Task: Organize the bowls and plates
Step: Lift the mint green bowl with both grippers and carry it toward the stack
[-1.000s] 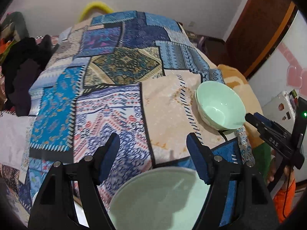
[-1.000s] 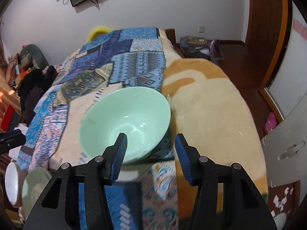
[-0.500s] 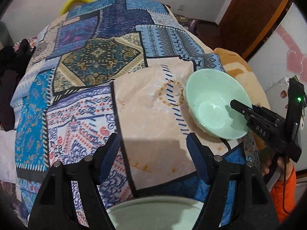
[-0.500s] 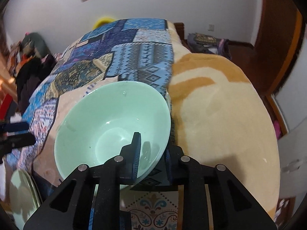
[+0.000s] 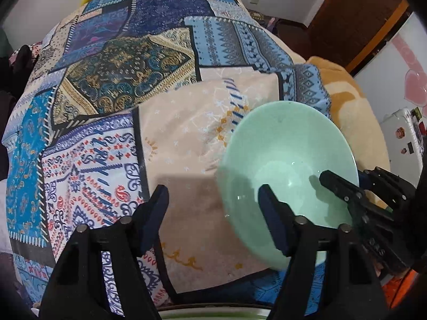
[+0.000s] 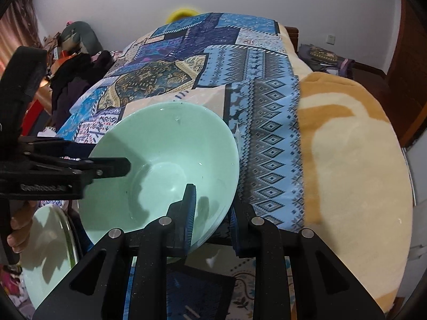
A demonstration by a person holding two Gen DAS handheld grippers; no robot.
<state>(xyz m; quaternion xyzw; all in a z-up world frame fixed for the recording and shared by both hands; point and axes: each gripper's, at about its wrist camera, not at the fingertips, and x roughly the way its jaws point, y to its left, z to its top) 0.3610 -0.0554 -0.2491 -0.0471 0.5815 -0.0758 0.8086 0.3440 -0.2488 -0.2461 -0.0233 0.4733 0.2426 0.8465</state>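
Patchwork bedspread (image 5: 112, 101), blue and cream cotton, over a tan plush blanket (image 6: 347, 160). Left gripper (image 5: 213, 205): jaws half spread and just closing further, pinching nothing; one finger over the bowl's near-left rim, the other over bare cloth. Bowl (image 5: 288, 160): pale green, glossy glazed ceramic, round, tilted on the bed's right part. Right gripper (image 6: 213, 213): fingers clamped on the bowl's near rim, one inside, one outside. Right hand nearer; likely lifts it toward the pale green plate (image 6: 45, 253) at lower left.

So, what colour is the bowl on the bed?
The bowl is a plain pale mint green, without pattern. The right wrist view shows it best.
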